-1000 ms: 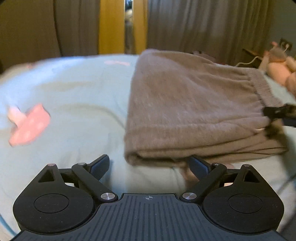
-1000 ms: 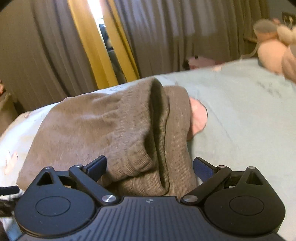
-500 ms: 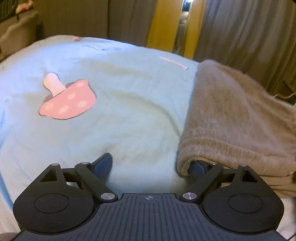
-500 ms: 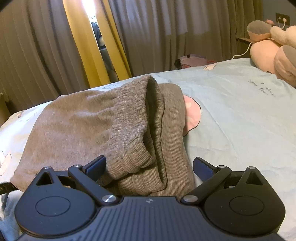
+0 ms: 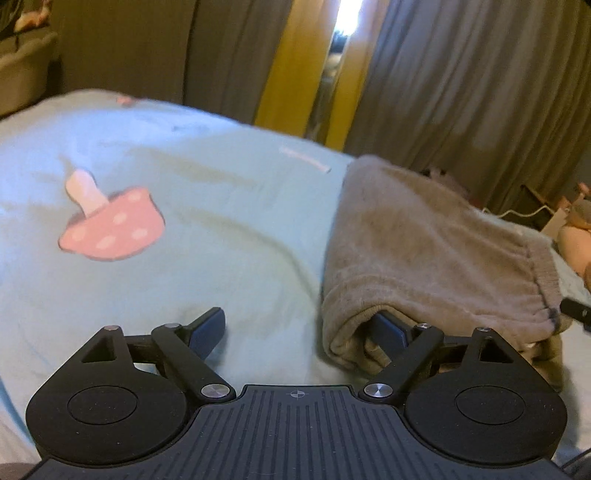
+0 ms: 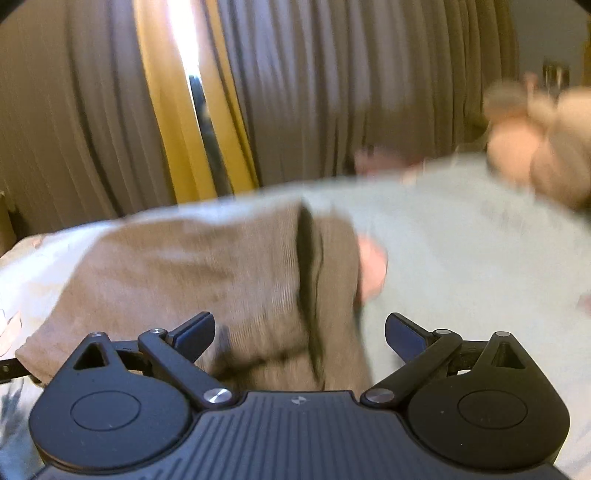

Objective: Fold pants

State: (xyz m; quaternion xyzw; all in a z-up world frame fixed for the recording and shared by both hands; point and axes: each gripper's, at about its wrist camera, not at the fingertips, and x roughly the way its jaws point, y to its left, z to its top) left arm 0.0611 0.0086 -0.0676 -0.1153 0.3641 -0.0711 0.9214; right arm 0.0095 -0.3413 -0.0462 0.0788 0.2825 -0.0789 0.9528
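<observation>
Now I'm keeping my left gripper [image 5: 301, 330] spread, its right finger [image 5: 388, 328] tucking under the near fold of the pants [image 5: 424, 251], the other resting over bare sheet [image 5: 221, 236]. My right gripper [image 6: 299, 330] is hanging spread over the pants' waistband end. Beyond, the folded pants are lying on the bed before curtains [image 5: 461, 74].

A pale blue-green bedsheet [image 5: 229, 229] covered the bed, printed with a pink mushroom [image 5: 110, 225]. Behind it hung grey curtains [image 5: 461, 81] with a yellow curtain [image 5: 291, 70] at the gap, where daylight [image 6: 184, 33] came through. A blurred plush toy [image 6: 535, 144] sat at the right
</observation>
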